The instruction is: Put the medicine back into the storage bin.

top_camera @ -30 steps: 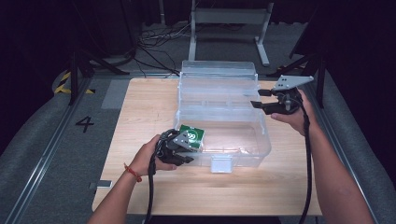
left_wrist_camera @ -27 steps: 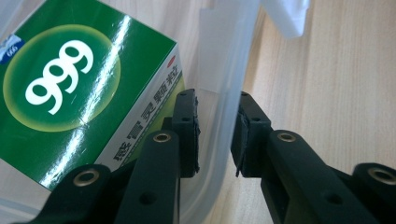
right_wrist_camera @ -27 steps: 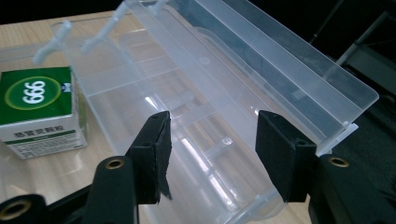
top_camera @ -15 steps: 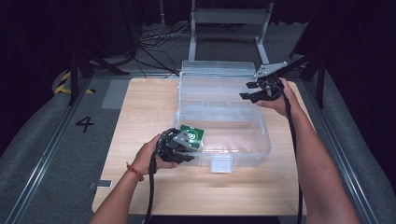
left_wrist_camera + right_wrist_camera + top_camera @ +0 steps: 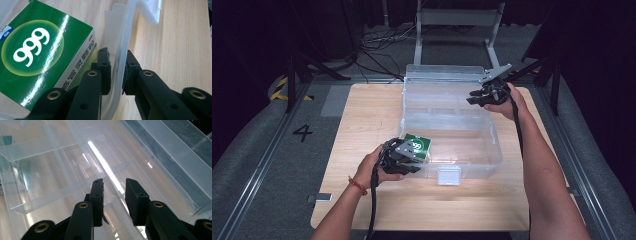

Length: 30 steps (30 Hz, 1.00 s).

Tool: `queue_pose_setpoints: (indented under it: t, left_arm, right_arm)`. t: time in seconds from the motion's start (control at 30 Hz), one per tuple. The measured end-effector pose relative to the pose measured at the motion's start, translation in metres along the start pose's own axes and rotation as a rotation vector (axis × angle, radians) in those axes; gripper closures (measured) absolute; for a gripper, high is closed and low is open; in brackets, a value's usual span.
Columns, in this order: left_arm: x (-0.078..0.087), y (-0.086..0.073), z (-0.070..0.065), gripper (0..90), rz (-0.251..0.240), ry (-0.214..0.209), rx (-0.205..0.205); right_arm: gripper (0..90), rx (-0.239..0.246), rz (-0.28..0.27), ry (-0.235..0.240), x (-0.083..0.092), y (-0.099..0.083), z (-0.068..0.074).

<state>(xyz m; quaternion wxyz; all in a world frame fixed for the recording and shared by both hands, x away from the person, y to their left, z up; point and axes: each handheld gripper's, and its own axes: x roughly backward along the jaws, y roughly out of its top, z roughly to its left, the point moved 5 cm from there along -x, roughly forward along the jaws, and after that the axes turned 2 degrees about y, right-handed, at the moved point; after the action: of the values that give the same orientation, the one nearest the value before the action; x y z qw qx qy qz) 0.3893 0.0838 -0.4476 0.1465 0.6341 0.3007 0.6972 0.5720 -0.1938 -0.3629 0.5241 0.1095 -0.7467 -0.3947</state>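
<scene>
The left gripper (image 5: 117, 72) clamps the clear plastic box's (image 5: 492, 135) front wall beside a green medicine carton (image 5: 42, 55); the right gripper (image 5: 114, 200) (jaws just closing, seemingly gripping nothing) hovers at the box's far corner.

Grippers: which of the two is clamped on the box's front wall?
The left gripper, beside the green carton; the right gripper is at the far rim.

Brightness: we see the wooden table (image 5: 362, 125) well lit, its surroundings nearly black.
Glare: a white streak runs along the clear plastic box (image 5: 105, 162); sheen crosses the green carton (image 5: 37, 55).
Shadows: soft, short.
Focus: the high view is slightly soft; near jaws perhaps a little blurred.
Distortion: none we can tell.
</scene>
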Motion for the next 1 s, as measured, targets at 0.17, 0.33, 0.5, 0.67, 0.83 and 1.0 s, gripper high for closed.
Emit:
queue_pose_setpoints:
  t: [0.17,0.33,0.5,0.67,0.83,1.0]
  left_arm:
    - [0.000,-0.001,-0.002,79.6,-0.016,0.014,0.000]
    - [0.000,-0.001,-0.003,79.2,-0.023,0.020,0.021]
    - [0.000,-0.001,-0.003,79.2,-0.026,0.015,0.015]
    - [0.001,-0.001,-0.003,79.2,-0.026,0.017,0.015]
    - [0.001,-0.001,-0.004,79.1,-0.032,0.014,0.021]
    - [0.001,-0.002,-0.005,78.5,-0.029,0.011,0.033]
  right_arm:
    - [76.7,0.041,0.040,0.024,0.000,0.003,0.001]
    - [79.7,0.067,0.059,0.040,0.000,0.005,0.002]
    - [84.0,0.101,0.058,0.098,0.001,0.005,0.002]
    - [85.4,0.112,0.061,0.106,0.003,0.007,0.004]
    - [86.5,0.140,0.083,0.112,0.006,0.009,0.007]
    - [88.1,0.176,0.107,0.125,0.011,0.010,0.010]
